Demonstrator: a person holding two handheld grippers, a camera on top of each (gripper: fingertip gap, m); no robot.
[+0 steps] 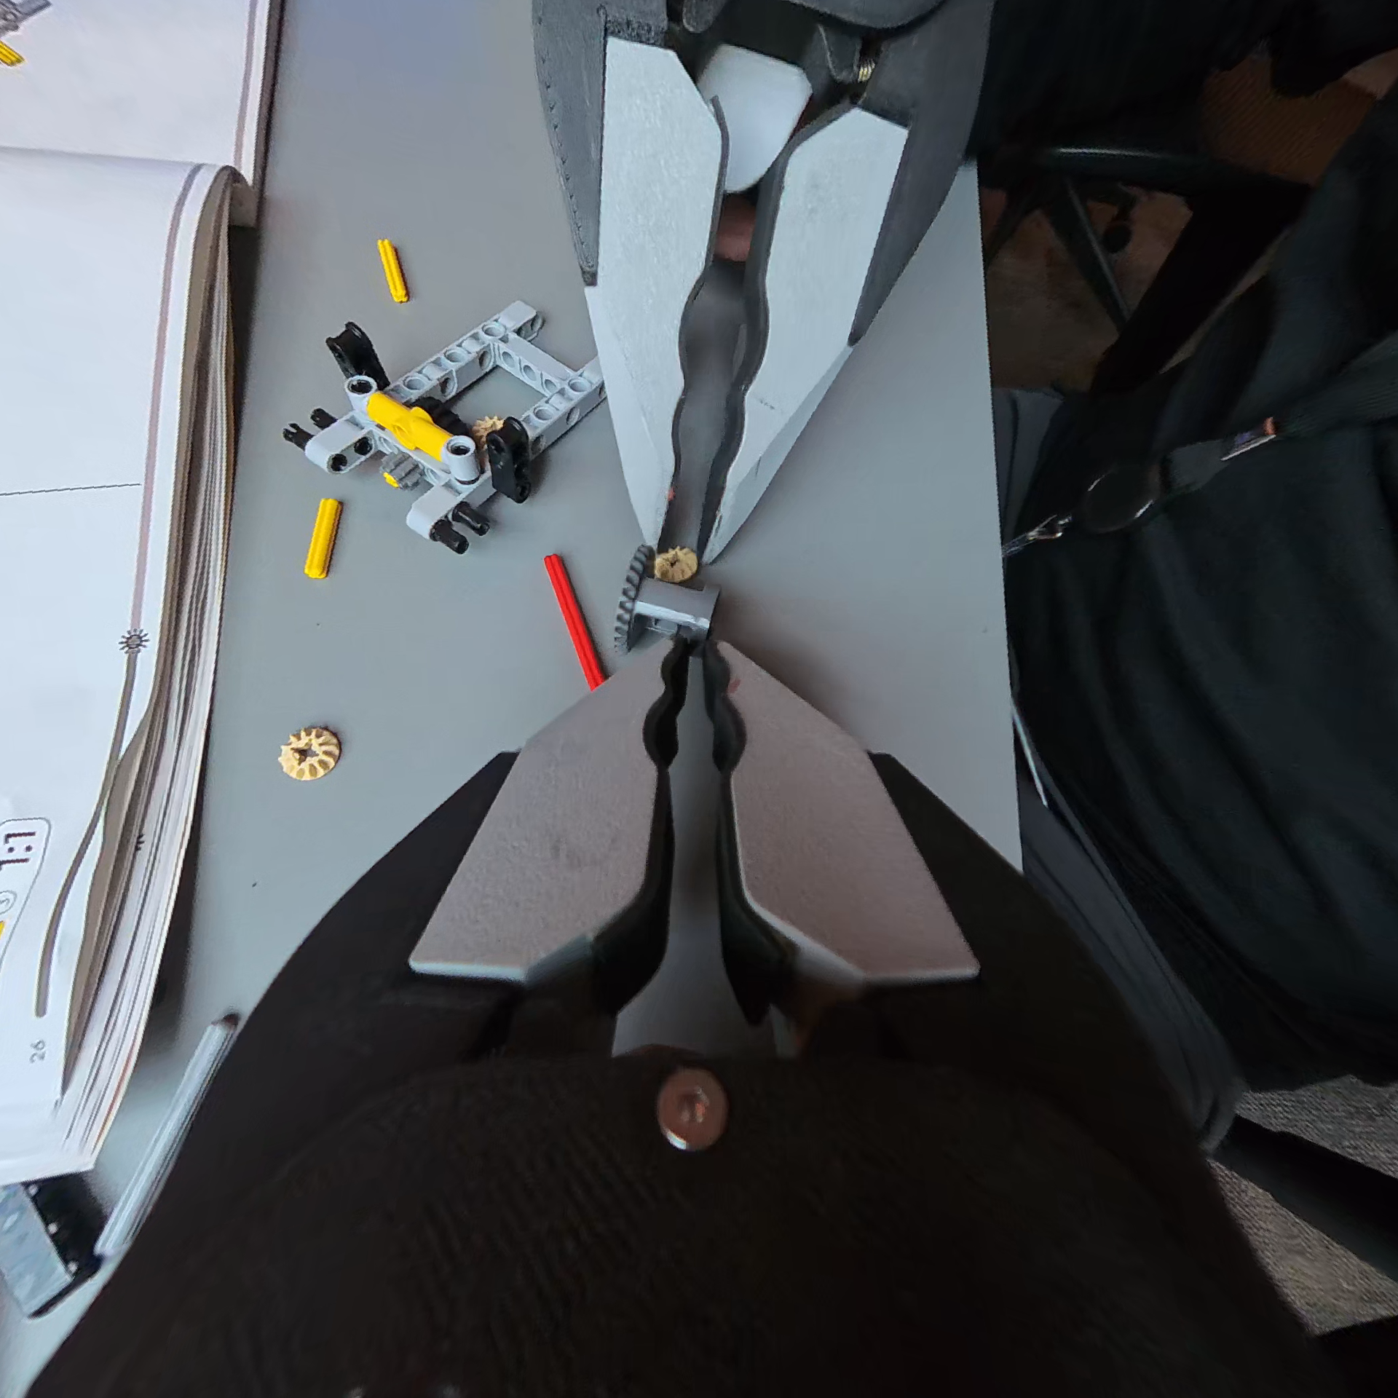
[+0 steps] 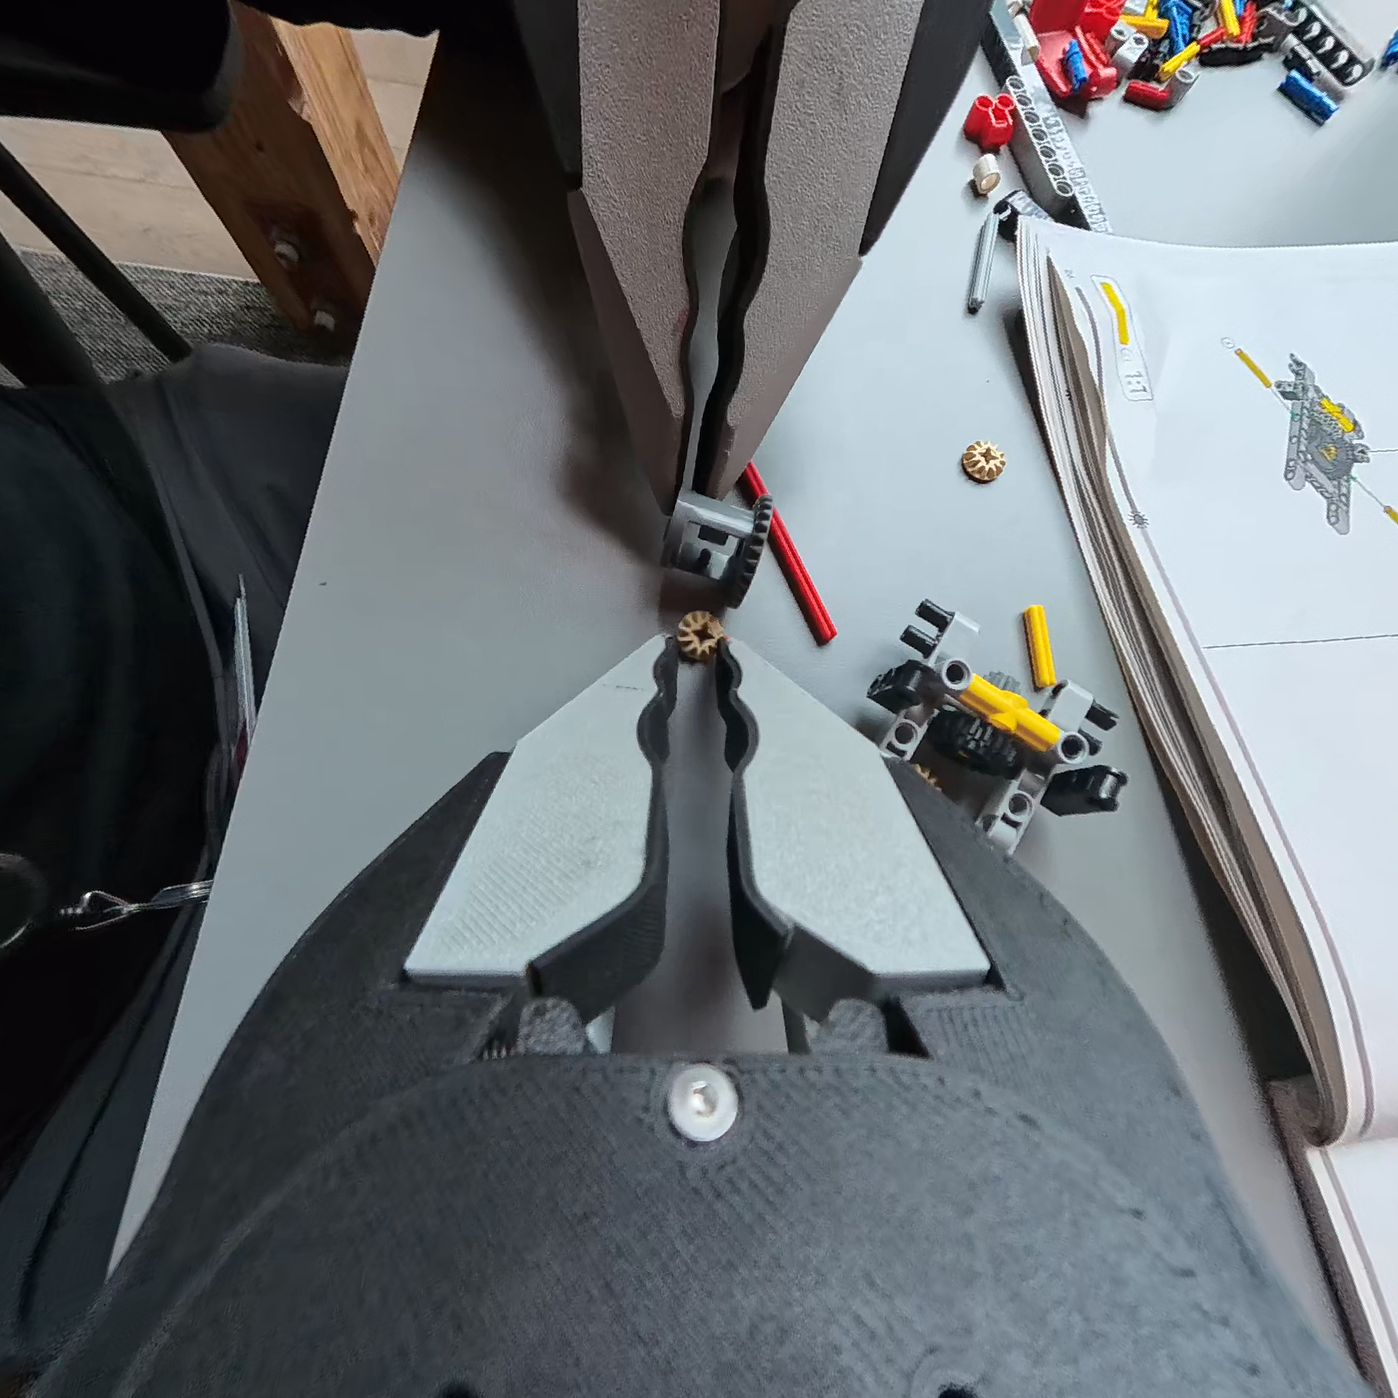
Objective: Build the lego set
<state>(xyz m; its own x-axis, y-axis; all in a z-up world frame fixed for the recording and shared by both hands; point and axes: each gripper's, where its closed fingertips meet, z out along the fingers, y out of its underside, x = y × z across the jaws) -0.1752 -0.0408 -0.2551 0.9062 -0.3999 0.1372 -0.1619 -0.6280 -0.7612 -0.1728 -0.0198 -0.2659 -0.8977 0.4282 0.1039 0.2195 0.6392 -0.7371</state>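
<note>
Left tool gripping differential housing, right tool (tan gear)

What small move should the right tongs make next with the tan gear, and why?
Probably ease the right tongs forward so the small tan gear enters the gray housing. The left tongs hold that housing by its edge, its open side seems to face the gear, and only a narrow gap separates the two.

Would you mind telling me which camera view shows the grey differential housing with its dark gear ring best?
The right wrist view: the grey differential housing faces the camera, its openings and dark gear ring visible, held by the left gripper. In the left wrist view the housing looks smaller and shows few of its openings.
</note>
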